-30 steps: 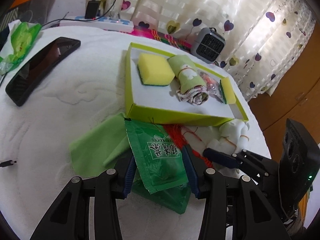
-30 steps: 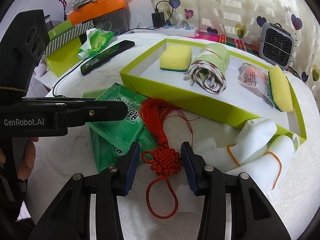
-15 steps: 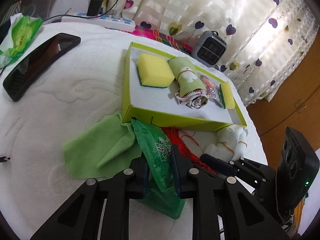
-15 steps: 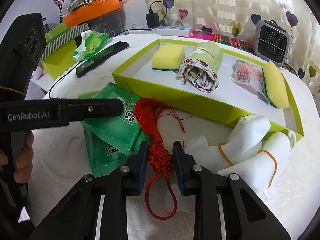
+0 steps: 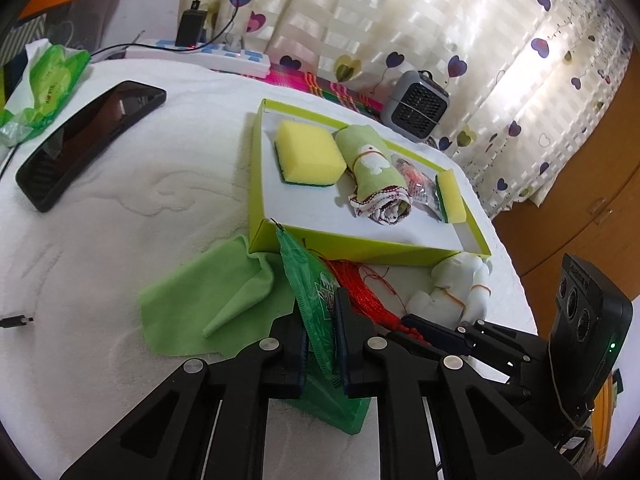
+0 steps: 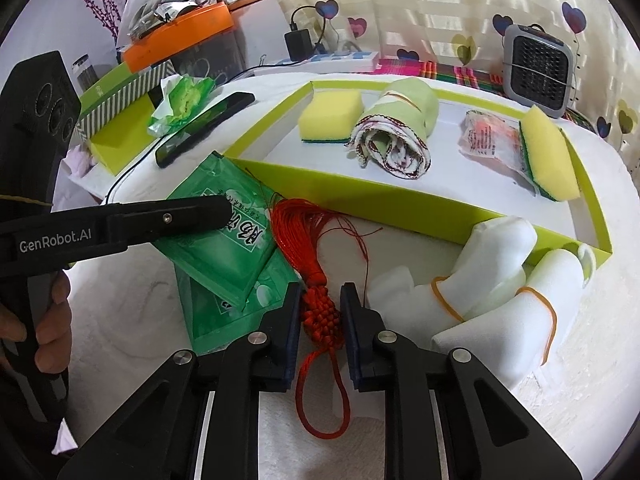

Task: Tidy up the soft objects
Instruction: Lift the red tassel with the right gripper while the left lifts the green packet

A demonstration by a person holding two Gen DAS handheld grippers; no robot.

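Note:
My left gripper (image 5: 320,308) is closing, its pads pressing a green packet (image 5: 308,280) that stands on edge over a second green packet (image 5: 336,404). In the right wrist view my right gripper (image 6: 320,292) is closing on the woven knot of a red tassel (image 6: 296,232) lying on the white cover. A lime box (image 5: 360,248) just beyond holds a yellow sponge (image 5: 308,152), a rolled towel (image 5: 376,168), a small wrapper and another sponge (image 5: 452,196). A green cloth (image 5: 212,300) lies left of the packets. White rolled cloths (image 6: 500,280) with rubber bands lie at the right.
A black phone (image 5: 88,136) and an opened green tissue pack (image 5: 48,80) lie at the far left. A power strip (image 5: 200,52) and a small grey fan (image 5: 416,106) stand behind the box. A cable end (image 5: 16,322) lies at the left edge. A person's hand holds the left gripper.
Both grippers have gone from wide open to closed: the left on the green packet, now squeezed up on edge, the right on the red knot. Neither hand has shifted.

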